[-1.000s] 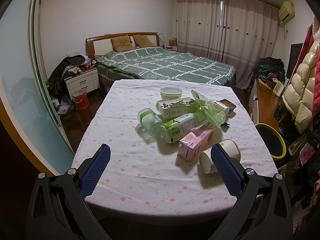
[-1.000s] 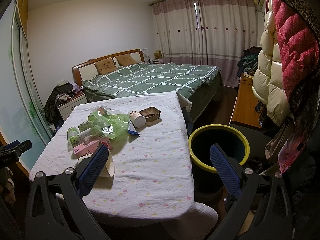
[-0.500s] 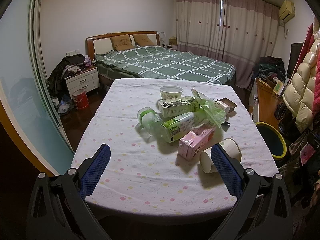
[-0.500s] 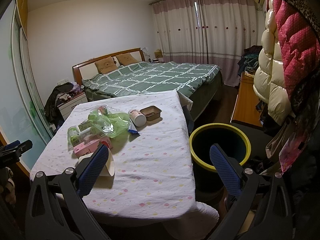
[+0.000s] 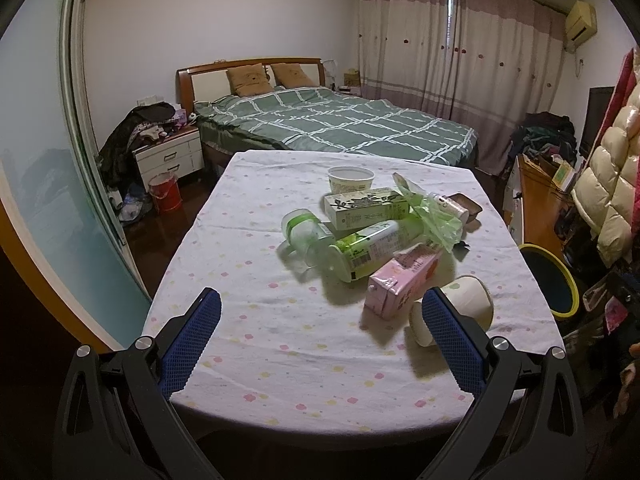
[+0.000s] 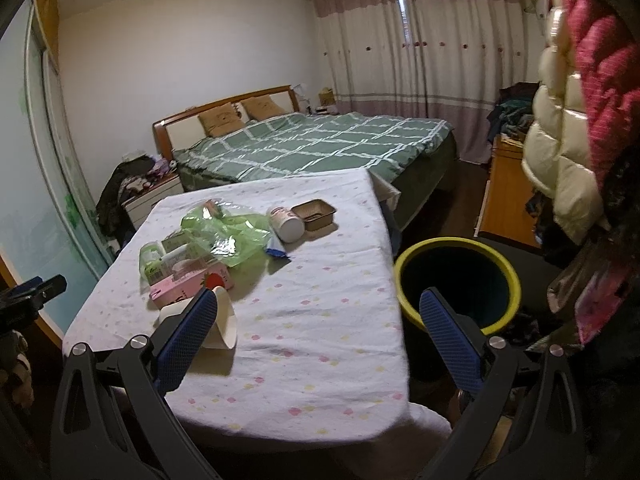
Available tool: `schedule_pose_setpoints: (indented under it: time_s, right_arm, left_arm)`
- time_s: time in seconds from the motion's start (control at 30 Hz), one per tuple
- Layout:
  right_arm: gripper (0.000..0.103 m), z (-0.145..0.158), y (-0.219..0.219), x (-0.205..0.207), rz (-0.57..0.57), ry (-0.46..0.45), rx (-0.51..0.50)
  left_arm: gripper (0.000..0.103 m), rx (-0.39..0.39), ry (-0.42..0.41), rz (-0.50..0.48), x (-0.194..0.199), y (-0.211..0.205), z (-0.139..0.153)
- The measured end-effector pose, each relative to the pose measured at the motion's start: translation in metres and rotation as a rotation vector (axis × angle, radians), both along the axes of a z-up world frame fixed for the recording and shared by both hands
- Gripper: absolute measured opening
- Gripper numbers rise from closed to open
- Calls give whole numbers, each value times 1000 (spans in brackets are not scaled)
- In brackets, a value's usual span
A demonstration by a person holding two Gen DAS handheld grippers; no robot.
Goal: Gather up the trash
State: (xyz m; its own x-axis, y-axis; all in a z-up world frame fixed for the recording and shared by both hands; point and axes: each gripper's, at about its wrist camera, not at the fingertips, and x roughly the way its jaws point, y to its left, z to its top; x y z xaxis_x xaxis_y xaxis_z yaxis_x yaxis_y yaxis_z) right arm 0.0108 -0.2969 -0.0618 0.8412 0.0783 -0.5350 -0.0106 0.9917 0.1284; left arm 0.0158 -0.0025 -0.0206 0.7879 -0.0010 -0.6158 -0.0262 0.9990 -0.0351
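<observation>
Trash lies in a pile on the table (image 5: 256, 320): a pink carton (image 5: 402, 282), a tipped white paper cup (image 5: 466, 300), a green-labelled bottle (image 5: 374, 246), a clear plastic jar (image 5: 306, 238), a green-printed box (image 5: 364, 208), a white tub (image 5: 351, 179) and a green plastic bag (image 5: 434, 222). My left gripper (image 5: 320, 334) is open and empty above the table's near edge. My right gripper (image 6: 318, 330) is open and empty, over the table's right edge beside the yellow-rimmed bin (image 6: 458, 280). The paper cup (image 6: 218, 320) lies by its left finger.
A small jar (image 6: 286, 222) and a brown tray (image 6: 314, 212) lie at the table's far right. A bed (image 5: 332, 124) stands behind the table. Hanging coats (image 6: 572, 128) crowd the right side. A nightstand (image 5: 168, 158) and a red bucket (image 5: 164, 198) stand at the left.
Both grippers have shifted only slightly; the views are almost the same. Nothing was taken hold of or moved on the table.
</observation>
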Motion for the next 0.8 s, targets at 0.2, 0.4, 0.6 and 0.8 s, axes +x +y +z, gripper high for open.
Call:
schedule_pose_setpoints:
  time_s: [0.2, 0.4, 0.6, 0.8]
  right_arm:
    - [97, -11, 37, 48, 136, 40, -12]
    - [83, -7, 93, 96, 276, 35, -76]
    - [62, -15, 144, 147, 369, 86, -173]
    - [52, -34, 171, 188, 377, 165, -242]
  left_arm:
    - [99, -8, 18, 15, 12, 11, -9]
    - [99, 8, 20, 28, 24, 18, -16]
    - [99, -2, 34, 47, 37, 28, -22]
    - [99, 1, 56, 48, 46, 32, -31]
